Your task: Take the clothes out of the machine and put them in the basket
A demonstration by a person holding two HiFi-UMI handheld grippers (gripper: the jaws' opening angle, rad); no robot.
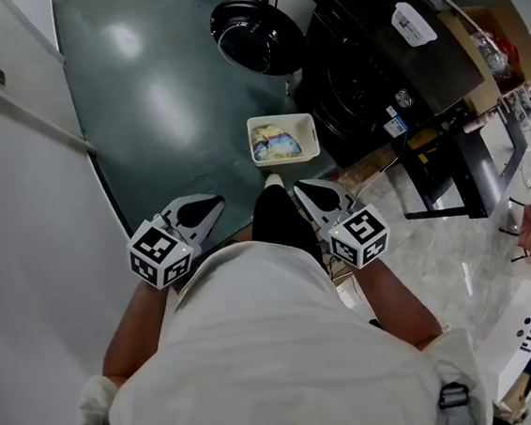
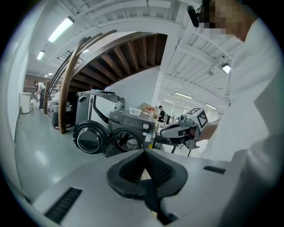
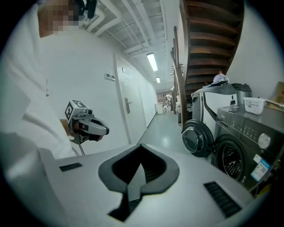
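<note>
I find no word, brand or number legible in any view; my left gripper (image 1: 212, 203) and my right gripper (image 1: 302, 192) each carry a cube of black-and-white square markers, patterns only, no letters; the washing machine (image 3: 248, 146) bears a blue-and-white sticker (image 3: 262, 168) on its front, print too small to read; the clear tub (image 1: 414, 24) on top of it has a white label with dark print, illegible; the white panel (image 1: 528, 331) at the right edge shows dark marks, unreadable.
</note>
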